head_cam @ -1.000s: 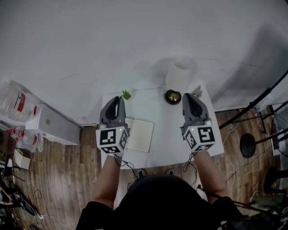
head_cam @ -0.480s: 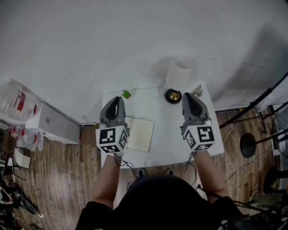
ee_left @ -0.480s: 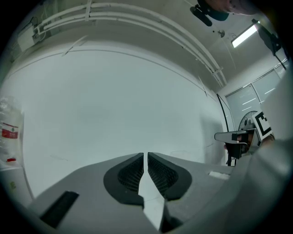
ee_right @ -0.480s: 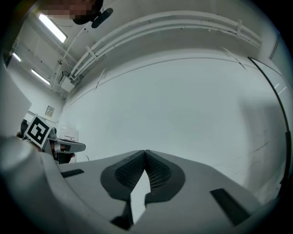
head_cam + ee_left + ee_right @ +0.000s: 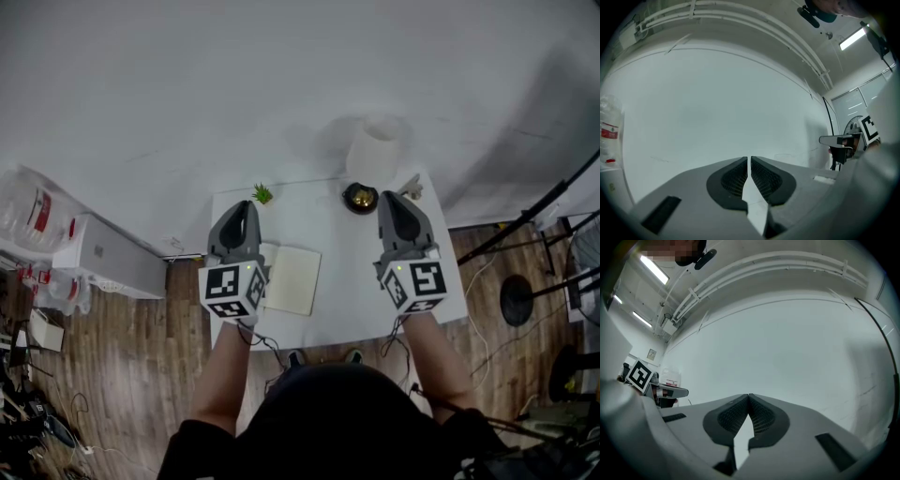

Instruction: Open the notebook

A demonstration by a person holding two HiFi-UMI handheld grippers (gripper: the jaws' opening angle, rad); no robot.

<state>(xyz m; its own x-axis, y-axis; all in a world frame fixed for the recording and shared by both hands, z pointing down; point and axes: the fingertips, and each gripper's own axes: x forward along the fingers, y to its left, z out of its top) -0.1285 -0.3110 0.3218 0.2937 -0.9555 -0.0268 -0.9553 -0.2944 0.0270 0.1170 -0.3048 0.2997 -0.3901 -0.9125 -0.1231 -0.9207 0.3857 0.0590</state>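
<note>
Entry: tabletop (image 5: pixel 349 291) set for opening a notebook

- Notebook (image 5: pixel 298 279): we log it lying flat on the left half of the tabletop. Its left edge is covered in the head view by the left claw. A cream face is turned up, and we cannot tell whether it is cover or page. We judge it is placed there so the left claw need only drop to it.
- Left claw (image 5: pixel 749 163): the jaws are drawn all but together, with a hairline slit and nothing in it. It is held level and aimed at the bare wall, clear of the notebook. The forearm (image 5: pixel 225 370) is stretched straight ahead.
- Right claw (image 5: pixel 748 398): the tips are pressed together and it is empty. It is tipped slightly upward toward the same wall, over the right half of the tabletop and well apart from the notebook.
- Pose, both: we read it as a resting or waiting stance, since neither claw is lowered to the work.
- Back edge: a small plant (image 5: pixel 262 194), a dark bowl (image 5: pixel 360 199) and a white lamp (image 5: pixel 375 155) stand there. We judge they are kept back to leave the notebook room
</note>
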